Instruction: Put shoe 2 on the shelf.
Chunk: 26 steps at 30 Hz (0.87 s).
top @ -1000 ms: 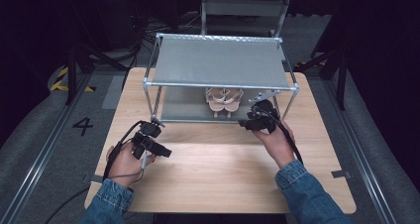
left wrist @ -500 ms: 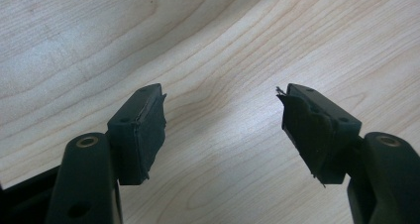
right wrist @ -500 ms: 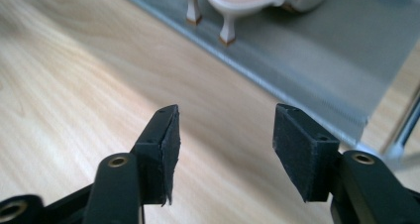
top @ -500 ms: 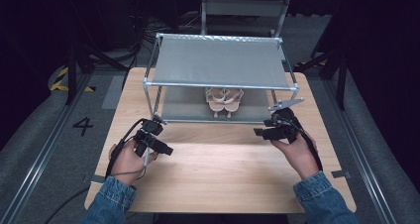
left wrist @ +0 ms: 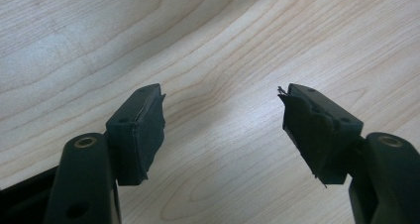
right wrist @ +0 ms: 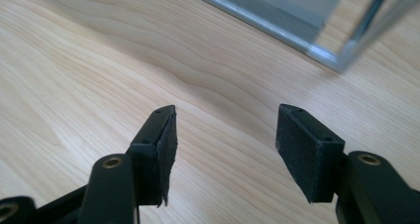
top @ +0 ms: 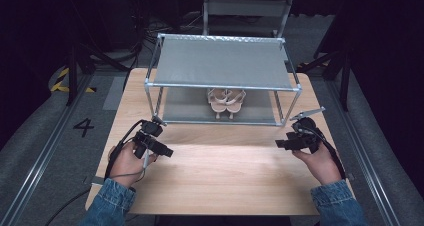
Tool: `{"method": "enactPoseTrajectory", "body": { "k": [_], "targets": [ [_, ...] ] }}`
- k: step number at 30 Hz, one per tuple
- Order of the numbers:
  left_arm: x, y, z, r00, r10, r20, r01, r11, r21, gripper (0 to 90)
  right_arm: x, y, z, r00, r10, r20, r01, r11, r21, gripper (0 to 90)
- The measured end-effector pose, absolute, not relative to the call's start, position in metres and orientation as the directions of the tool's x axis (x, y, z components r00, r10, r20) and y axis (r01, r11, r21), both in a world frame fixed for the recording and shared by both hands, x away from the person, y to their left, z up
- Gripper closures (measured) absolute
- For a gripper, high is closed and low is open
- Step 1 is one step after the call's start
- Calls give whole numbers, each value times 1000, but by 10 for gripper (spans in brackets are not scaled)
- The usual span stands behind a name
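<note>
Pale pink strappy sandals (top: 226, 101), one pair, on the lower shelf of the metal rack (top: 222, 86).

Sandals sit side by side near the middle of the rack's lower shelf, under its grey top shelf, well apart from both grippers. Judged light, with thin soft straps that would flex and a stiffer sole; best taken at the sole edge or heel, not by a strap. Right gripper (top: 285, 143) hovers off the rack's front right corner, its jaws having just been opening, wide apart with nothing between them. Left gripper (top: 167, 152) hovers off the rack's front left corner, jaws likewise just opened and empty. Light wooden table (top: 225, 181) carries the rack.
</note>
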<state>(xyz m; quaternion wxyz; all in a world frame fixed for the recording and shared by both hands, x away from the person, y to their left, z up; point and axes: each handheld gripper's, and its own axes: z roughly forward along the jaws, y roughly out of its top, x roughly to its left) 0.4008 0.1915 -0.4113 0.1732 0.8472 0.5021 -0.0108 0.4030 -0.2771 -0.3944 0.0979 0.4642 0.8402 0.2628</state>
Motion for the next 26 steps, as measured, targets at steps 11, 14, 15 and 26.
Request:
{"method": "enactPoseTrajectory", "body": {
  "k": [11,14,15,26],
  "targets": [
    [404,201,-413,478,854,-203,866,-421,269,320,409,-304,-418,-506,862,44,784,437,441,389],
    [405,202,-415,478,856,-200,867,-422,266,319,412,-311,-425,-491,870,53,799,425,425,390],
    [405,203,-416,476,856,-200,868,-421,262,319,413,-313,-427,-482,874,54,807,419,417,390],
    [408,208,-423,456,869,-191,881,-410,237,316,415,-321,-433,-463,885,55,822,405,401,388]
  ]
}}
